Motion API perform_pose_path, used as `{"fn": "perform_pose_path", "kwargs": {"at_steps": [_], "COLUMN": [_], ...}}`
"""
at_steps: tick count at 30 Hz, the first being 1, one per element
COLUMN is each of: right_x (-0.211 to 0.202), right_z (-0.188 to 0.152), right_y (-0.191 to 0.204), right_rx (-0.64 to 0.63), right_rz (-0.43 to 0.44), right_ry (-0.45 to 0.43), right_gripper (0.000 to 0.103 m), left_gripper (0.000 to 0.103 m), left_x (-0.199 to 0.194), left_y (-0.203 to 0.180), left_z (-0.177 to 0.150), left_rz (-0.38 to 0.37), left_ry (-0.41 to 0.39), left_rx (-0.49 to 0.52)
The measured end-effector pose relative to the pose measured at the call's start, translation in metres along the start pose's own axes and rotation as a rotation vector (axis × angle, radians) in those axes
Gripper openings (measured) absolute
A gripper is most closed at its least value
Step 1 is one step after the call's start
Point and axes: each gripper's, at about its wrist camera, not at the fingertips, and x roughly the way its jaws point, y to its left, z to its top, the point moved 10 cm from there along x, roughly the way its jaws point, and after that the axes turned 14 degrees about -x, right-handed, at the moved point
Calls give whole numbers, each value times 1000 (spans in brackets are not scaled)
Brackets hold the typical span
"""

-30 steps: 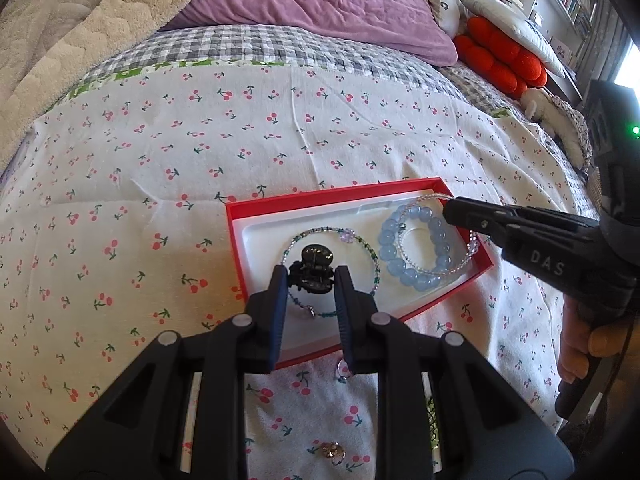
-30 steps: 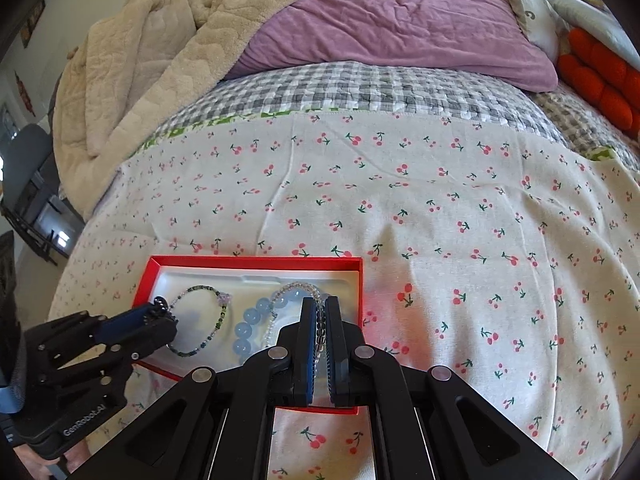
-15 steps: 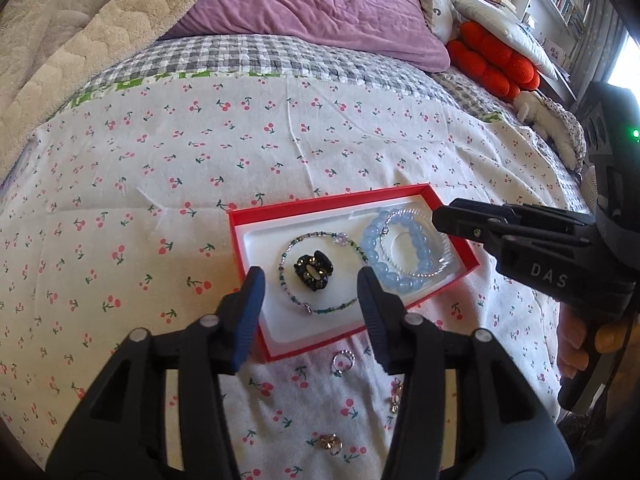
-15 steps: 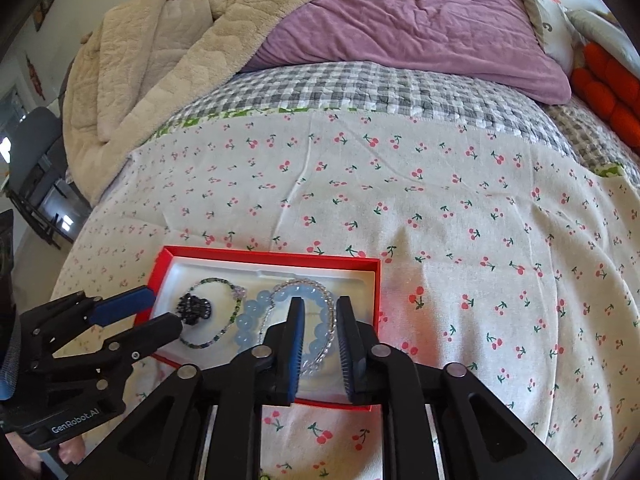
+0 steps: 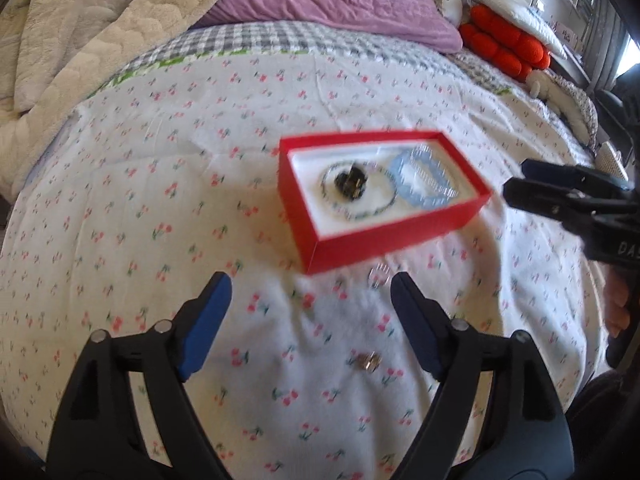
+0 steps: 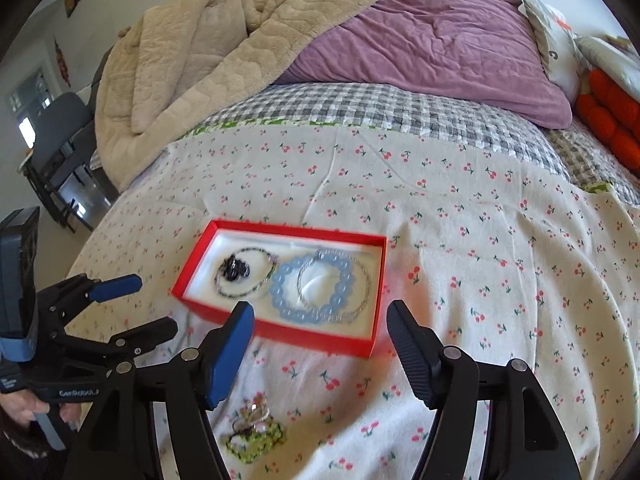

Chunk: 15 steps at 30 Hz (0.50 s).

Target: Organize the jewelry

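A red box with a white lining lies on the cherry-print bedspread. Inside lie a black hair claw, a thin beaded bracelet, a blue bead bracelet and a clear bead bracelet. My left gripper hangs short of the box, its jaws opening with nothing between them. My right gripper is at the box's near edge, jaws opening and empty. A small ring, a gold piece and a green beaded piece lie loose on the spread.
A beige blanket and a purple pillow are heaped at the bed's far end. Orange cushions lie at the far right. A dark chair stands beside the bed at left. A hand holds the right gripper's handle.
Both grippers opened and drew back from the box. The left one released the black hair claw, which now lies in the box; the right let go of the clear bead bracelet.
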Motion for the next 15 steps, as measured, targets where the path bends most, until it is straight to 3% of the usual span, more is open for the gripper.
{"fn": "perform_pose_path", "kwargs": {"at_steps": [7, 12, 15], "right_x": [4, 10, 15], "right_z": [-40, -61, -73], "right_y": [24, 32, 36], "right_rx": [-43, -66, -86], "right_rz": [25, 22, 21], "right_ry": [63, 90, 106], "right_gripper": [73, 73, 73], "left_gripper": [82, 82, 74], "left_x": [8, 12, 11], "left_y": [10, -3, -13], "left_z": [-44, -69, -75], "left_rz": [6, -54, -70], "left_ry": [77, 127, 108], "left_rx": [48, 121, 176]}}
